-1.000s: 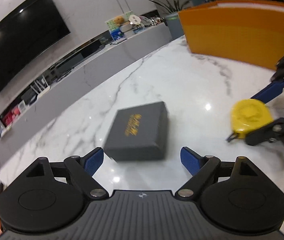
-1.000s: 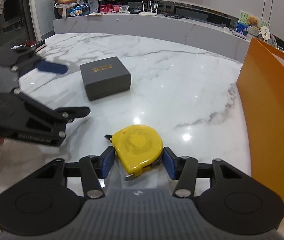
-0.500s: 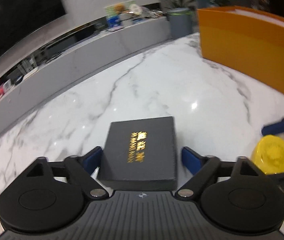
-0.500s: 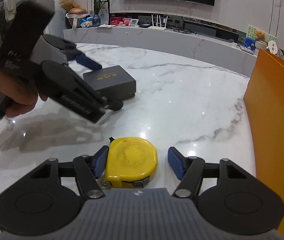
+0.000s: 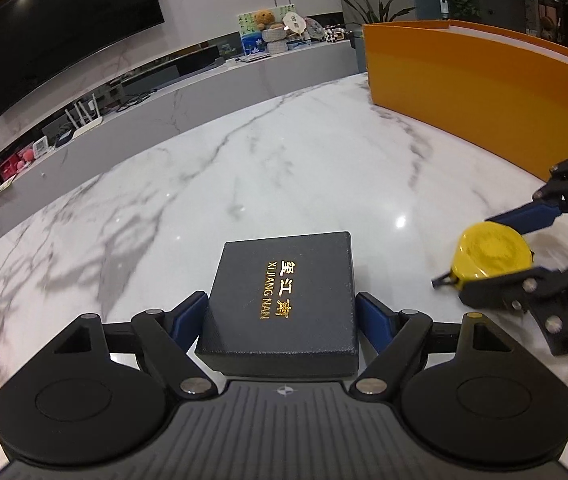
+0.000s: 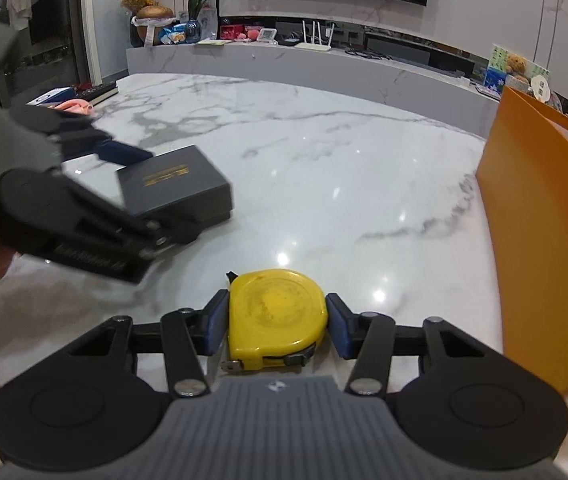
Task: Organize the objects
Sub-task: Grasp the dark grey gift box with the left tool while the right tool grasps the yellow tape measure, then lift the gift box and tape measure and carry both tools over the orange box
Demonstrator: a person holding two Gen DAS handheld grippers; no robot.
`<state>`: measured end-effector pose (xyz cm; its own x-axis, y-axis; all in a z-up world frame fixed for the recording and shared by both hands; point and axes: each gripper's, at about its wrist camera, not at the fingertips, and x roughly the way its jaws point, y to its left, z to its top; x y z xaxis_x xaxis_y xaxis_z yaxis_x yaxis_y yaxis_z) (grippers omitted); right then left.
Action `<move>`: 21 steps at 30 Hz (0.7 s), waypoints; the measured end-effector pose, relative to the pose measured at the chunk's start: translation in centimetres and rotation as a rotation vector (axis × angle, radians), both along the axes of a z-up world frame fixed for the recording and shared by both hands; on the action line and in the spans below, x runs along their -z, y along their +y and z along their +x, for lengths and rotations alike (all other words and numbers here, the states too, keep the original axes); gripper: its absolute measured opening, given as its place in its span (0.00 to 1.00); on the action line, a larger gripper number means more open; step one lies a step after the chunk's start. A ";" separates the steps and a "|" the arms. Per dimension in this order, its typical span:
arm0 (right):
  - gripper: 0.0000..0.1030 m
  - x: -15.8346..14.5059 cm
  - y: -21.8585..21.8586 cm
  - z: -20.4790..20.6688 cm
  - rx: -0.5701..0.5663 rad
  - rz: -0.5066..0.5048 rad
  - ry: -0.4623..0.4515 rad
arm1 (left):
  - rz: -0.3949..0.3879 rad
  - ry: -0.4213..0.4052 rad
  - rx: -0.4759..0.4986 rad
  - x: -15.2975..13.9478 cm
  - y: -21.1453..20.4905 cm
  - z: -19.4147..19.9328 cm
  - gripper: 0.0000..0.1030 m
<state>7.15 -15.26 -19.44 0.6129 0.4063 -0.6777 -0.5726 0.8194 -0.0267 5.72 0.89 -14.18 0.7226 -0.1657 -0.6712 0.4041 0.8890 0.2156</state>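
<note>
A dark grey gift box (image 5: 284, 300) with gold lettering lies on the white marble table between the blue pads of my left gripper (image 5: 281, 318). The pads touch its two sides. The box also shows in the right wrist view (image 6: 175, 188), with the left gripper around it. A yellow tape measure (image 6: 277, 314) sits between the pads of my right gripper (image 6: 277, 330), which press on both its sides. The tape measure shows in the left wrist view (image 5: 490, 252) at the right, with the right gripper's fingers around it.
A tall orange box (image 5: 480, 92) stands at the table's right side, also in the right wrist view (image 6: 548, 216). Books and small items (image 6: 71, 96) lie at the far left table edge. A low grey TV console (image 6: 324, 68) runs behind the table.
My left gripper moved forward over the gift box and closed onto its sides. My right gripper closed from a loose straddle onto the tape measure.
</note>
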 end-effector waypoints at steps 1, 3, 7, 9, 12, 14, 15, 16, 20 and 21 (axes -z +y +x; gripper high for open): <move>0.52 0.0 -0.1 -0.3 0.011 -0.001 0.008 | 0.000 0.003 -0.013 0.0 -0.1 -0.5 0.89; 0.52 -0.1 -0.3 -1.0 0.037 -0.004 0.018 | -0.008 0.014 -0.046 -0.1 -0.2 -1.4 0.89; 0.52 -0.1 -0.9 -3.2 0.090 0.003 0.021 | -0.055 0.055 -0.117 -0.1 0.0 -3.0 0.89; 0.52 -0.1 -1.2 -4.4 0.101 0.008 0.009 | -0.102 0.089 -0.161 -0.2 0.4 -3.5 0.88; 0.52 -0.1 -1.4 -5.6 0.099 0.007 0.002 | -0.136 0.112 -0.206 -0.2 0.6 -4.8 0.87; 0.51 -0.2 -1.5 -5.9 0.094 0.000 0.013 | -0.136 0.117 -0.210 -0.4 0.4 -5.7 0.87; 0.51 -0.3 -1.7 -6.0 0.092 -0.003 0.019 | -0.142 0.125 -0.211 -0.5 0.3 -6.1 0.87; 0.51 -0.3 -1.9 -6.0 0.092 -0.005 0.025 | -0.154 0.131 -0.217 -0.6 0.3 -6.4 0.87; 0.51 -0.9 -3.1 -5.9 0.130 0.028 0.059 | -0.182 0.136 -0.243 -1.4 0.4 -7.6 0.87; 0.51 -1.2 -3.4 -6.0 0.140 0.040 0.056 | -0.183 0.132 -0.246 -1.8 0.3 -7.8 0.87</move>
